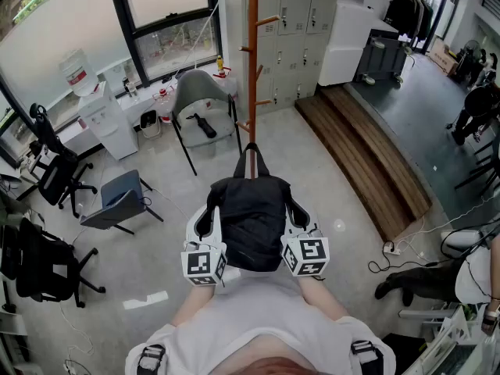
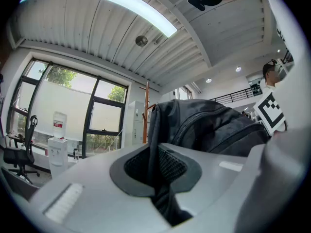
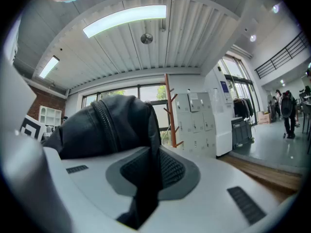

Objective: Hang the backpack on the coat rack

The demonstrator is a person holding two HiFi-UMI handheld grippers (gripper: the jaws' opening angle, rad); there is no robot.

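Holding the backpack [image 1: 251, 217] out in front of your chest, you have it slung between the two grippers, clear of the floor [image 1: 328, 186]. Your left gripper [image 1: 206, 223] is clamped on the left strap [image 2: 156, 178]. In the left gripper view that black strap runs down through the narrow slot between the jaws and is pinched there, with the bag's zipped bulk rising just beyond. Your right gripper [image 1: 300, 223] does the same on the other side. Its jaws are closed on the right strap [image 3: 145, 183], and the bag's rounded top fills the space to the left in the right gripper view. Both grippers point level, side by side, with the bag hanging between them.

The carrying loop [image 1: 251, 156] stands up at the bag's far edge and points toward the coat rack [image 1: 252, 61]. That rack, a reddish-brown wooden pole with short upward-angled pegs, stands straight ahead of you. In the head view the loop lines up with the lower part of the pole, but it is on no peg.

Just left of the rack sits a grey chair [image 1: 201, 100] with something dark on its seat. Farther left, a water dispenser [image 1: 98, 108] stands by the window. Pale lockers [image 1: 301, 22] line the wall behind the rack, and a wooden platform [image 1: 363, 147] runs off to the right.
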